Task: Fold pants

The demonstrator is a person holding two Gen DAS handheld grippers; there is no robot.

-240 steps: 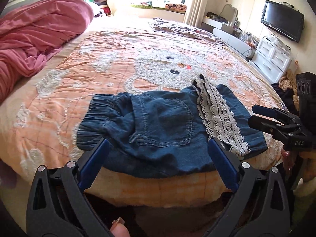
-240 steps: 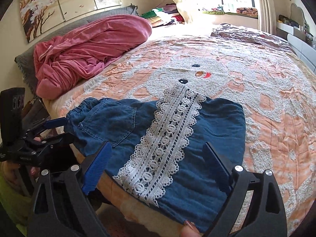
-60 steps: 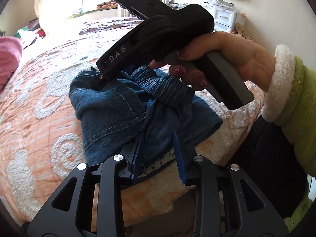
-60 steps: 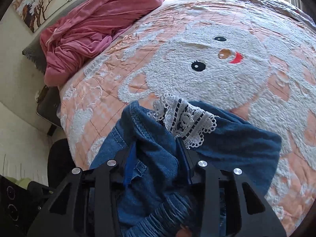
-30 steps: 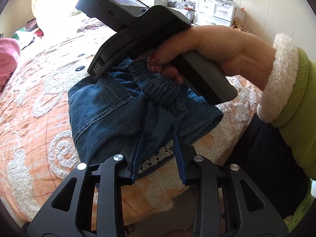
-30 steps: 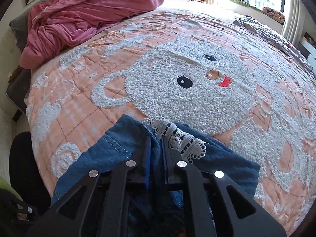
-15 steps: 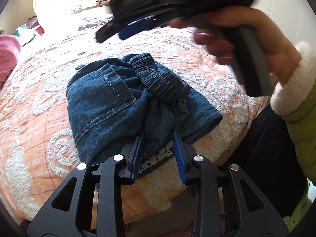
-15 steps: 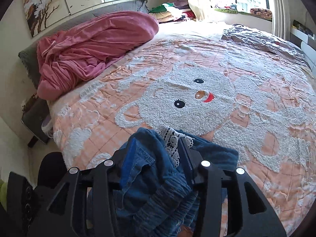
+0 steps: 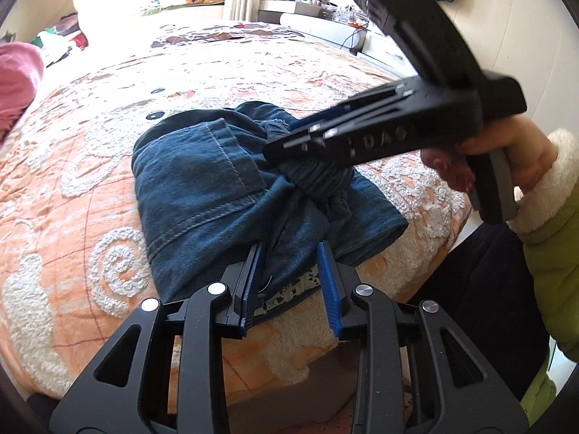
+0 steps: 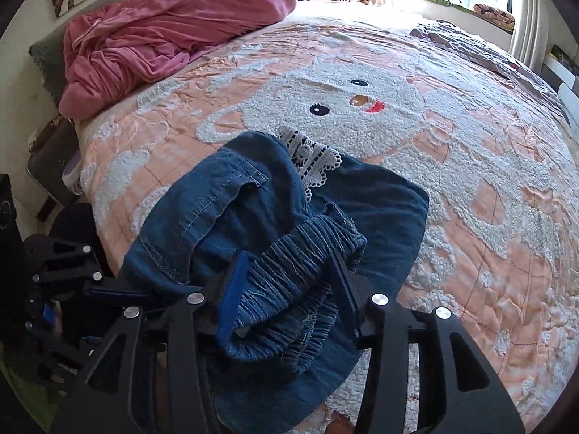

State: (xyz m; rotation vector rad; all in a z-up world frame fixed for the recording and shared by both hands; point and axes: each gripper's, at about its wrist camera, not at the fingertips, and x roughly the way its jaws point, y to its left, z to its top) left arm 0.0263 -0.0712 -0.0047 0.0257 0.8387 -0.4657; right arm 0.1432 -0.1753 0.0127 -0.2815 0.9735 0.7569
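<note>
Left wrist view: the left hand-held gripper (image 9: 291, 282) has its blue pads clamped on the near edge of the pants (image 9: 224, 195), where dark denim and a strip of white lace bunch between them at the edge of the bed (image 9: 72, 166); the pants lie in a folded, rumpled heap on the orange quilt, a back pocket facing up and the gathered elastic waistband (image 9: 318, 177) piled on top. Above that waistband the right hand-held gripper (image 9: 307, 133) reaches in from the right, held by a hand (image 9: 506, 159) in a green sleeve with a white fleece cuff.

Right wrist view: the right hand-held gripper (image 10: 286, 289) has its jaws opening — the ribbed waistband (image 10: 300, 267) lies between the two fingers, but the pads do not press on it; beyond it the denim spreads over the quilt, with a lace trim (image 10: 311, 159) poking out at the far fold, just short of the white woolly animal face (image 10: 343, 108) stitched into the quilt. Farther off — at the head of the bed — a pink blanket (image 10: 163, 32) lies crumpled in a heap.
</note>
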